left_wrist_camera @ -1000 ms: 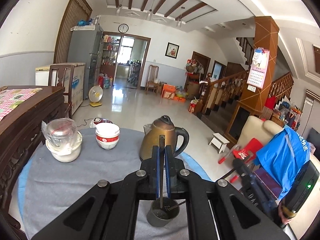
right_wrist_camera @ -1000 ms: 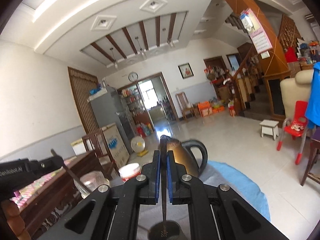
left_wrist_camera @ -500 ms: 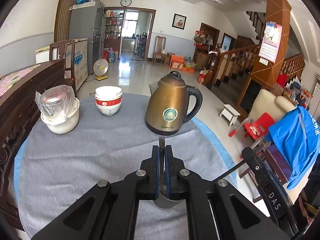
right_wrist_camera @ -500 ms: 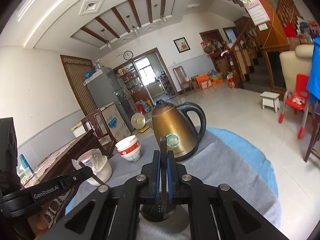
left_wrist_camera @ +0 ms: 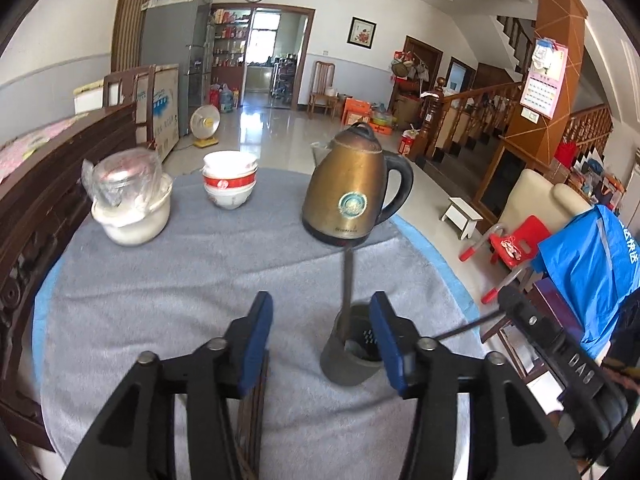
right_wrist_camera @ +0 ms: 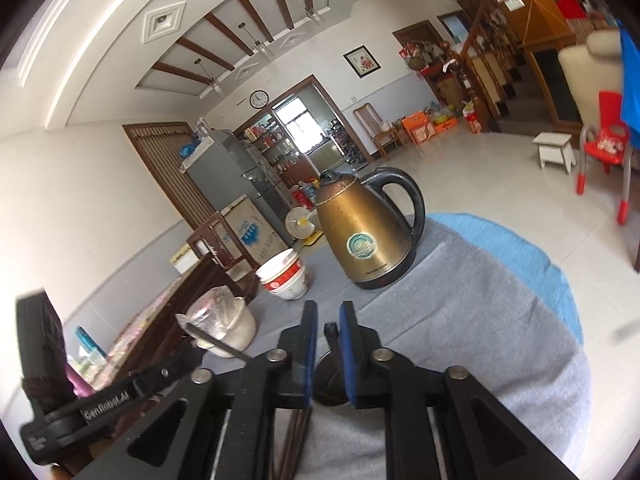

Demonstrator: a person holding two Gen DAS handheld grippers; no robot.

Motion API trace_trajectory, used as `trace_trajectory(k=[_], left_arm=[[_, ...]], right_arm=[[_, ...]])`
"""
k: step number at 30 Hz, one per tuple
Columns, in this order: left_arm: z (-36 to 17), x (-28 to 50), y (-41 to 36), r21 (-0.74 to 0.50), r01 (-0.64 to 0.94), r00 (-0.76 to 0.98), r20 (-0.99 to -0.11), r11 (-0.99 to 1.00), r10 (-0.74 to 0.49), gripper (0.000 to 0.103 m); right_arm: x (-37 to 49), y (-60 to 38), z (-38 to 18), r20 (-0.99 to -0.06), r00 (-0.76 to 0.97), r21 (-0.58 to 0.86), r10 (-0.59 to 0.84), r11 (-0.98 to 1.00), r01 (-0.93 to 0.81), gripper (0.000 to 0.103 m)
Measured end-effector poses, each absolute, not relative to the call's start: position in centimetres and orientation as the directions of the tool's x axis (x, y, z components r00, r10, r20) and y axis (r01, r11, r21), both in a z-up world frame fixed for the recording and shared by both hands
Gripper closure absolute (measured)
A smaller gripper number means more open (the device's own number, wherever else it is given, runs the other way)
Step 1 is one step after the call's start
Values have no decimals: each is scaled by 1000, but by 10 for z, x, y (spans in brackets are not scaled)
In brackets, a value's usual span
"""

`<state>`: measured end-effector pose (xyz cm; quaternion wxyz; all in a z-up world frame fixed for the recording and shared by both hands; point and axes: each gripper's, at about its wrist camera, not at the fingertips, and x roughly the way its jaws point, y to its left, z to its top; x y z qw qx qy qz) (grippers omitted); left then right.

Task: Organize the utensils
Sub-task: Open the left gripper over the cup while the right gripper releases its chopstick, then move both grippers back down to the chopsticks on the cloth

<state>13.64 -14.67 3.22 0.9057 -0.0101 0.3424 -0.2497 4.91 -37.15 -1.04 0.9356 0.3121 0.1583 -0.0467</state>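
Grey-clothed tabletop (left_wrist_camera: 168, 280) fills the lower frame; left gripper (left_wrist_camera: 320, 340) fingers just opened wide beside the cup (left_wrist_camera: 352, 356), right gripper (right_wrist_camera: 328, 354) fingers narrowly parted, both empty.

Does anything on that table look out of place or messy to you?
Mostly tidy. One oddity: dark chopsticks lie loose on the grey cloth beside the cup, while another utensil already stands in it.
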Motion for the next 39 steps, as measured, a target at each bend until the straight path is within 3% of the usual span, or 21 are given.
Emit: trace_trajectory(k=[2,5,15,20,22,27,33,39], left_arm=[[28,132,-135,-190,434,638,-625,881,-449,49],[19,125,-113,-186,402,637,-647,897,-420,46],[-18,111,-39,-160,266,633,-715,951,-297,46],[-46,112,-5,-164,190,591,-769,968,-246,46],[-57,113,4,-164,166,567,-791,972,-230,46],[-86,116,22,-163,125,496,-844,979,-205,46],[-107,116,21,-192,135,429,-873,972,-232,46],[-118,118,6,-214,178,400,-876,960,-269,46]], right_arm=[[44,-368,-10,-313,950,577,14,797,178,73],[32,-360,-8,-281,960,581,8,797,163,44],[-16,-321,10,-209,977,528,-45,836,151,44],[-26,-296,8,-215,977,507,-1,855,113,46],[-24,-284,2,-239,971,493,29,865,96,47],[-6,-258,-35,-359,924,480,129,875,65,63],[19,-245,-96,-490,855,462,171,883,88,63],[35,-250,-134,-525,825,473,206,877,82,63]])
